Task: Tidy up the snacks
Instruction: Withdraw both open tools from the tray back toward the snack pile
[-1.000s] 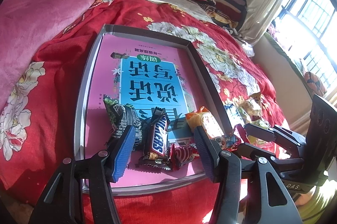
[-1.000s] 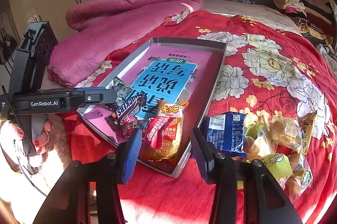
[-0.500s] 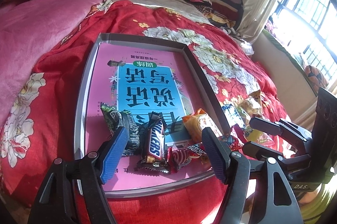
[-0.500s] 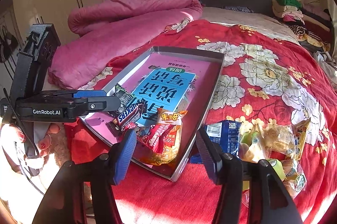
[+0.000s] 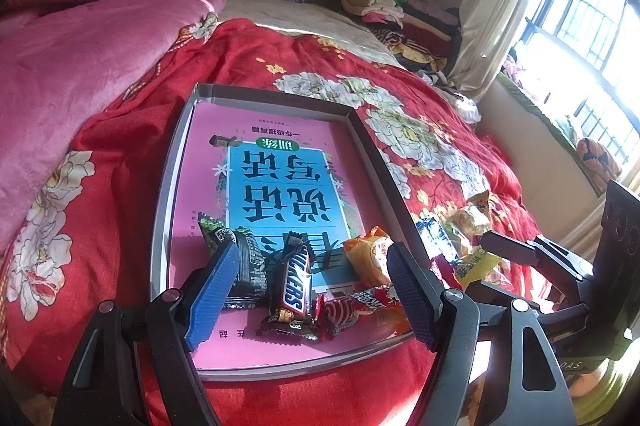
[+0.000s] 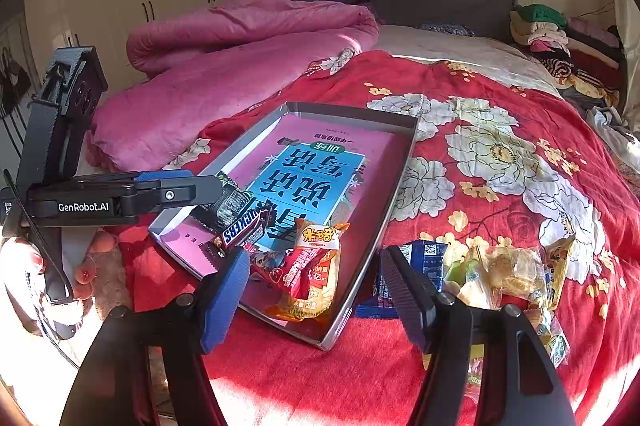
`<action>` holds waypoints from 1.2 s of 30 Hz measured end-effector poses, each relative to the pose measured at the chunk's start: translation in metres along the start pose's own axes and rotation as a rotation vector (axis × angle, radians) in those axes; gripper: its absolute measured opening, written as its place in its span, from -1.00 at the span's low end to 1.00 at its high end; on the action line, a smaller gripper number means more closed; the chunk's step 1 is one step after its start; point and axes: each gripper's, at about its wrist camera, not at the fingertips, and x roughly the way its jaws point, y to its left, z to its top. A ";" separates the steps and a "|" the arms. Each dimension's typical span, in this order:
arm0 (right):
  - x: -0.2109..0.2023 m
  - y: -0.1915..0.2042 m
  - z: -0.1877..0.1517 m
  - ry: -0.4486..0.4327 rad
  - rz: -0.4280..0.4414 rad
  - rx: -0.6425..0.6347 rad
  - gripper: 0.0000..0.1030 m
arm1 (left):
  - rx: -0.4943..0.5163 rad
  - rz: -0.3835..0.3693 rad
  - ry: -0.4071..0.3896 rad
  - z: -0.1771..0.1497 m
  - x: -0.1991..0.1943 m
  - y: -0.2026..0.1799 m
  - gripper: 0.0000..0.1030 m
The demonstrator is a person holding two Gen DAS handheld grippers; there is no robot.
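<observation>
A grey tray (image 5: 160,209) lies on the red flowered bedspread with a pink and blue book inside. At its near end lie a dark green packet (image 5: 240,262), a Snickers bar (image 5: 294,290), a red candy (image 5: 336,314) and an orange packet (image 5: 368,258). My left gripper (image 5: 313,250) hovers over them, jaws opening, with nothing gripped. My right gripper (image 6: 314,258) hangs above the orange packet (image 6: 320,238) and a red packet (image 6: 304,270) at the tray's (image 6: 404,177) near corner, jaws also opening, pads clear of them. A blue packet (image 6: 416,266) and yellow-green snacks (image 6: 508,274) lie loose on the bed to the tray's right.
A pink quilt (image 6: 248,57) is heaped at the left of the bed. Folded clothes (image 6: 544,33) are stacked by the headboard. A window (image 5: 592,37) stands on the right. A person's hand (image 6: 80,274) holds the left gripper (image 6: 212,185) by the bed's near edge.
Both grippers' jaws have spread wider. Both views have tilted up slightly, showing more of the room. The snacks in the tray have not moved.
</observation>
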 end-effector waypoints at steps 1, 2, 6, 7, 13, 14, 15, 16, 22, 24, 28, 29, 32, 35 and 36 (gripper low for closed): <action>-0.001 0.000 0.000 -0.005 -0.003 0.000 0.33 | 0.002 0.002 -0.002 0.000 0.000 -0.001 0.51; -0.002 -0.001 0.001 -0.010 -0.005 0.000 0.33 | 0.004 0.003 -0.003 0.000 -0.001 -0.001 0.51; -0.008 -0.003 0.003 -0.030 -0.013 0.003 0.34 | 0.011 0.022 -0.001 -0.001 -0.001 -0.003 0.51; -0.009 -0.004 0.003 -0.035 -0.014 0.005 0.36 | 0.013 0.031 0.000 -0.002 -0.001 -0.004 0.51; -0.016 -0.008 0.004 -0.050 -0.020 0.016 0.41 | 0.026 0.037 -0.014 -0.003 -0.006 -0.011 0.51; -0.017 -0.008 0.004 -0.053 -0.020 0.017 0.41 | 0.028 0.035 -0.016 -0.003 -0.007 -0.012 0.51; -0.019 -0.009 0.004 -0.059 -0.021 0.018 0.41 | 0.029 0.031 -0.018 -0.003 -0.008 -0.014 0.51; -0.020 -0.009 0.005 -0.065 -0.021 0.020 0.42 | 0.029 0.030 -0.019 -0.003 -0.009 -0.015 0.51; -0.028 -0.012 0.005 -0.084 -0.028 0.023 0.45 | 0.034 0.022 -0.023 -0.005 -0.014 -0.026 0.51; -0.030 -0.013 0.005 -0.091 -0.032 0.023 0.46 | 0.035 0.023 -0.025 -0.004 -0.015 -0.028 0.51; -0.037 -0.014 0.006 -0.115 -0.044 0.027 0.46 | 0.037 0.018 -0.028 -0.004 -0.017 -0.032 0.51; -0.039 -0.015 0.007 -0.120 -0.046 0.029 0.47 | 0.036 0.015 -0.028 -0.004 -0.018 -0.033 0.51; -0.042 -0.018 0.007 -0.131 -0.049 0.037 0.48 | 0.033 0.007 -0.027 -0.004 -0.020 -0.037 0.51; -0.046 -0.020 0.007 -0.138 -0.056 0.041 0.50 | 0.033 -0.003 -0.027 -0.003 -0.022 -0.041 0.51; -0.047 -0.021 0.007 -0.140 -0.057 0.042 0.50 | 0.035 -0.006 -0.027 -0.004 -0.022 -0.043 0.51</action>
